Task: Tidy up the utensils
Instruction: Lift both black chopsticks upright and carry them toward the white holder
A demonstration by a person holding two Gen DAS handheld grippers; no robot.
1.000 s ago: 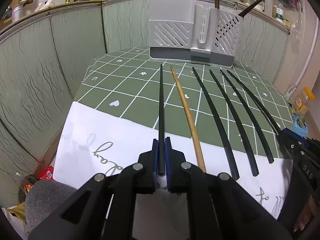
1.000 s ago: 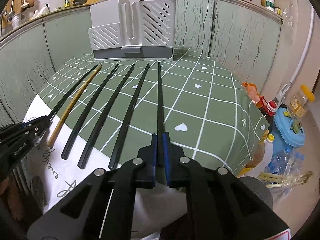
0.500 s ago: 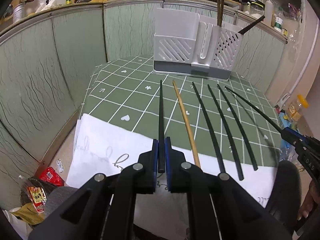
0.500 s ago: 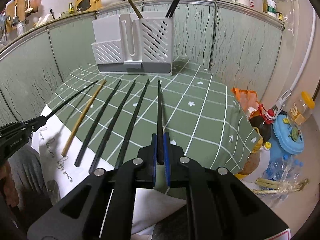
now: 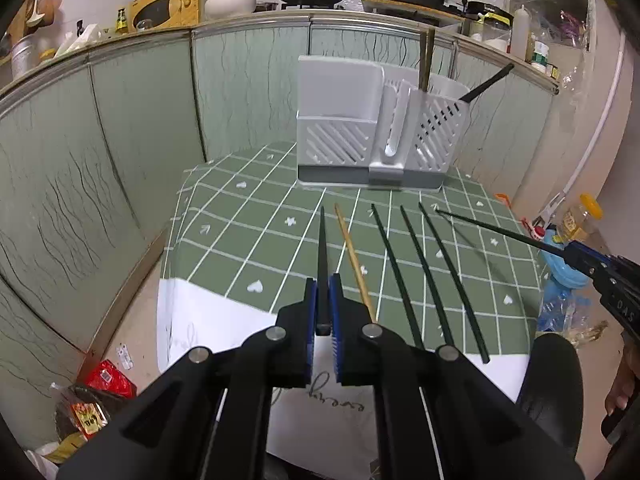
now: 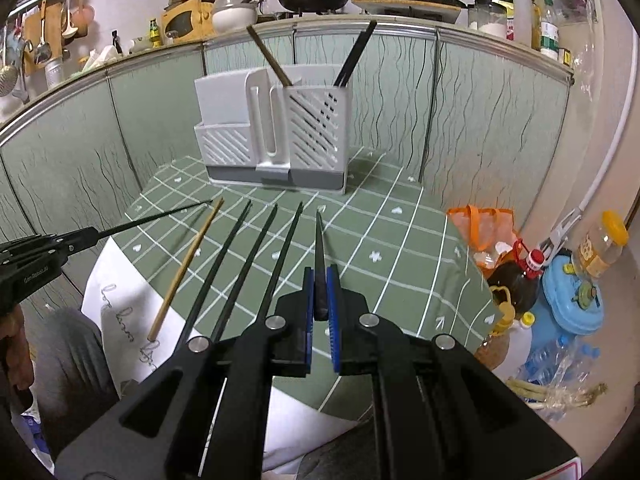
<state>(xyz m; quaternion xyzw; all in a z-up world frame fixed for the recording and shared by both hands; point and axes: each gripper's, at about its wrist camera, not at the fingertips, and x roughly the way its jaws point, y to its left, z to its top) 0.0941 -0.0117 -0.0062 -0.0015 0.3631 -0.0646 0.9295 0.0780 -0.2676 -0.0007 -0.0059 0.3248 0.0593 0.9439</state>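
Green checked tablecloth (image 5: 256, 236) ends just beside our grippers, with open cloth up to the grey utensil holder (image 5: 376, 136) at its far edge. We note the left gripper (image 5: 323, 312) and right gripper (image 6: 319, 308), both angled downward, each clamped on one black chopstick (image 5: 322, 256) (image 6: 319, 248) raised off the cloth. Beside them lie three black chopsticks (image 5: 424, 272) and a wooden chopstick (image 5: 354, 264); the white sheet's (image 5: 208, 320) script is unreadable.
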